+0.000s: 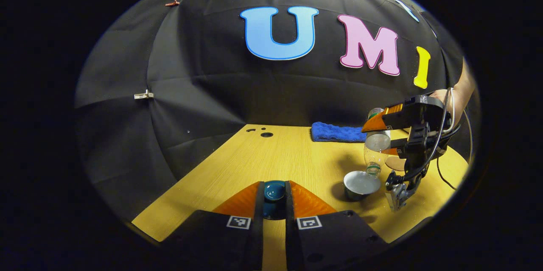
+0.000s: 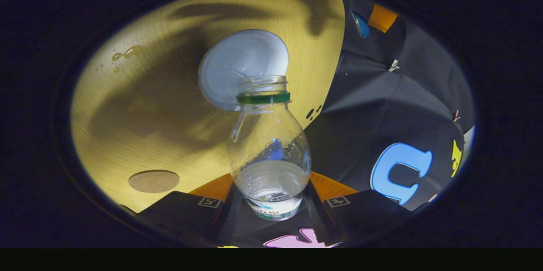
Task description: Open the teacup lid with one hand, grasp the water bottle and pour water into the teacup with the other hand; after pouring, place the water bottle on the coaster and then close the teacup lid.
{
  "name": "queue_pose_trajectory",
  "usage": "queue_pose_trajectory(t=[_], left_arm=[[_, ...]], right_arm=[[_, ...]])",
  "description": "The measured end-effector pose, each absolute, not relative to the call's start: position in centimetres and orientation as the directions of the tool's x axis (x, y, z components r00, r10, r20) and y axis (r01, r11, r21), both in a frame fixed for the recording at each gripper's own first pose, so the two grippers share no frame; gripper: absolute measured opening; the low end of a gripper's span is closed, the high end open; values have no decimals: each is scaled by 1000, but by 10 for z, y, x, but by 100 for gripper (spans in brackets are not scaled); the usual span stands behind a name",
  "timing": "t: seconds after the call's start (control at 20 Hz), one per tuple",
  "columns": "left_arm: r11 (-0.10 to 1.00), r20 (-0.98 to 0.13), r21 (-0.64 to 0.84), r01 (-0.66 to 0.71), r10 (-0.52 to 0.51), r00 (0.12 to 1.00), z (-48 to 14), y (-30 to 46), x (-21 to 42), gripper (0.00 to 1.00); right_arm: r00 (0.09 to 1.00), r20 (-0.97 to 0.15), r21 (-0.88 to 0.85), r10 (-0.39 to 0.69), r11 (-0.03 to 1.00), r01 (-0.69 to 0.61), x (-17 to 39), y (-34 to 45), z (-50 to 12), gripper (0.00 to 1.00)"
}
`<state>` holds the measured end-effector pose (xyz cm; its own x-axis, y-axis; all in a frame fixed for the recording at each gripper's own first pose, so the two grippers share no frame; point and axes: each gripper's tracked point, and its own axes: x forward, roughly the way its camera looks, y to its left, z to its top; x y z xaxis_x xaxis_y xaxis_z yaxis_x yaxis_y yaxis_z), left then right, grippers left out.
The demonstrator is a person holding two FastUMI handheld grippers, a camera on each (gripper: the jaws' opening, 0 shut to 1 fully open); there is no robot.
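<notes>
The water bottle [image 2: 270, 152] is clamped by its lower body in the right gripper [image 2: 271, 203] and tipped steeply, its long axis running from the gripper down to the open mouth, which sits over the rim of the teacup [image 2: 242, 65]; most of the remaining water lies at the gripped end, so pouring looks paused or nearly done. In the left gripper view the same bottle [image 1: 376, 143] hangs neck-down just above the teacup [image 1: 360, 184], which stands on the worktop [image 1: 271, 156] to the right of the left gripper [image 1: 274, 198]. That gripper is closed on the teacup lid [image 1: 274, 191], held by its knob well clear to the left of the cup. The coaster [image 2: 153, 180] lies on the near side of the cup, beside the right gripper, so the next move is probably righting the bottle and carrying it a short way back there. A blue cloth [image 1: 337, 132] lies at the far edge.
</notes>
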<state>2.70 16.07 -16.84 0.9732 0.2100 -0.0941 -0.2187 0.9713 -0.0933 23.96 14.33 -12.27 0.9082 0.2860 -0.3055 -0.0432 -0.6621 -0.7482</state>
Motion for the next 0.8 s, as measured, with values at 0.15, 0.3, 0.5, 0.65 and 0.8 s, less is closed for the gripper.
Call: queue_pose_trajectory(t=[0.15, 0.3, 0.5, 0.65, 0.8], left_arm=[[968, -95, -105, -226, 216, 972, -168, 160, 26, 25], [970, -95, -100, -220, 211, 973, -165, 155, 26, 25], [974, -90, -82, -209, 202, 975, -157, 148, 29, 25], [978, -87, -76, -196, 189, 978, -153, 137, 34, 22], [981, -89, -71, -180, 173, 981, -151, 122, 42, 25]], right_arm=[[918, -298, -771, 261, -633, -70, 236, 141, -122, 73], [921, -305, -827, 245, -547, -129, 233, 138, -123, 73], [924, -345, -906, 163, -314, -283, 237, 120, -126, 72], [924, -367, -930, 110, -62, -362, 245, 104, -123, 74], [913, -399, -882, 86, 237, -408, 254, 94, -120, 74]])
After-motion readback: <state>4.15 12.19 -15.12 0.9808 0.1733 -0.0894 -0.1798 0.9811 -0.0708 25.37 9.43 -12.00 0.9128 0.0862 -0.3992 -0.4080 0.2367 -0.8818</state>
